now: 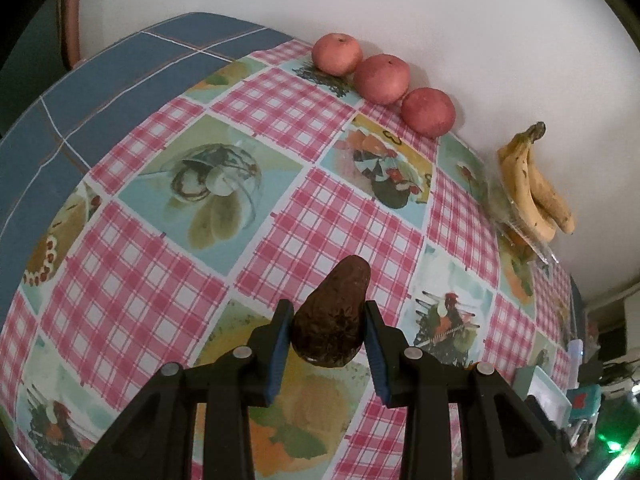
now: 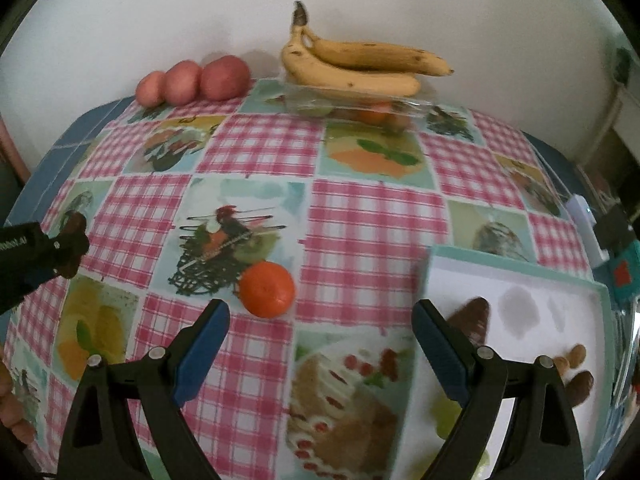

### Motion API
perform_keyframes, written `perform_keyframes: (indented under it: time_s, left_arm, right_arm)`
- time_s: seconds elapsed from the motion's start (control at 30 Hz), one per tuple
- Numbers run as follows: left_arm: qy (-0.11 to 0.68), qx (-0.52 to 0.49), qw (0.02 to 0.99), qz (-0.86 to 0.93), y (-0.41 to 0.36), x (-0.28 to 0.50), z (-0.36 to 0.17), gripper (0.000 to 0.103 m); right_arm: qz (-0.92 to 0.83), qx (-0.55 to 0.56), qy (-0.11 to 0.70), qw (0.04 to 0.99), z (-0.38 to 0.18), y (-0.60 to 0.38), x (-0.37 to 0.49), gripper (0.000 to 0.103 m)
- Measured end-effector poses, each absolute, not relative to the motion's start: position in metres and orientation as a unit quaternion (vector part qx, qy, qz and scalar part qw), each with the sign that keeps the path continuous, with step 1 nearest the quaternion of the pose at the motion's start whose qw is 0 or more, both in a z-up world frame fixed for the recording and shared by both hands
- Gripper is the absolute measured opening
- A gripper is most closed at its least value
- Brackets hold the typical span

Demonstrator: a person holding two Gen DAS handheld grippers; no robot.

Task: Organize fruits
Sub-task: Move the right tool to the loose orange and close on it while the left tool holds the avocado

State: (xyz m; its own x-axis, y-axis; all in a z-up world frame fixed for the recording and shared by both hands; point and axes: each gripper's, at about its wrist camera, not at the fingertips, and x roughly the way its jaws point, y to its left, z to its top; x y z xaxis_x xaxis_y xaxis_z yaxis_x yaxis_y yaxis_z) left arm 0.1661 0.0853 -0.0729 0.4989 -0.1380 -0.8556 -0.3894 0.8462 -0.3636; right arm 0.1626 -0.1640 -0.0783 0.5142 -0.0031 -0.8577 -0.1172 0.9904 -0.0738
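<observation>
My left gripper (image 1: 327, 312) is shut on a dark brown avocado (image 1: 332, 316) and holds it above the checked tablecloth (image 1: 168, 280). Three red apples (image 1: 382, 78) sit in a row at the wall, bananas (image 1: 536, 188) on a clear container to their right. My right gripper (image 2: 320, 316) is open and empty above the table, a tangerine (image 2: 267, 289) lying just beyond its left finger. In the right wrist view the apples (image 2: 192, 80) and bananas (image 2: 356, 62) are at the back. The left gripper with its avocado (image 2: 74, 226) shows at the left edge.
A clear plastic container (image 2: 360, 106) with fruit stands under the bananas. A white tray with a teal rim (image 2: 520, 268) at the right holds another dark avocado (image 2: 476, 316), nuts (image 2: 572, 356) and a green fruit. Small boxes sit at the table's right edge (image 2: 592, 224).
</observation>
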Motion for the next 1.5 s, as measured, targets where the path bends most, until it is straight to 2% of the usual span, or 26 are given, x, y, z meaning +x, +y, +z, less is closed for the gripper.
perform_keyframes:
  time_s: [0.47,1.0,1.1,1.17,1.2,1.27,1.3,1.5]
  left_arm:
    - [0.497,-0.275,0.819,0.08,0.094,0.166,-0.075,0.037]
    - [0.496,-0.273,0.82,0.079,0.096,0.166,-0.074,0.037]
    - [0.496,-0.274,0.82,0.079,0.096,0.166,-0.075,0.037]
    - [0.497,-0.274,0.819,0.077,0.095,0.166,-0.075,0.037]
    - [0.498,-0.274,0.819,0.076,0.095,0.166,-0.075,0.037]
    - [0.497,-0.273,0.82,0.074,0.093,0.166,-0.074,0.037]
    - [0.496,-0.273,0.821,0.069,0.092,0.166,-0.073,0.037]
    - [0.493,-0.265,0.827,0.05,0.084,0.165,-0.062,0.037]
  right_arm:
    - [0.048,-0.075,0.528,0.844,-0.115,-0.135,0.172,0.093]
    - [0.033,-0.036,0.525,0.85,-0.118,-0.139,0.179,0.091]
    - [0.03,-0.032,0.518,0.854,-0.115,-0.141,0.18,0.079]
    - [0.029,-0.033,0.515,0.856,-0.112,-0.141,0.181,0.061]
    - [0.029,-0.033,0.513,0.857,-0.111,-0.14,0.181,0.056]
    - [0.034,-0.035,0.511,0.858,-0.11,-0.14,0.181,0.041]
    - [0.035,-0.033,0.511,0.858,-0.109,-0.141,0.18,0.037]
    - [0.041,-0.012,0.508,0.861,-0.099,-0.15,0.175,0.037]
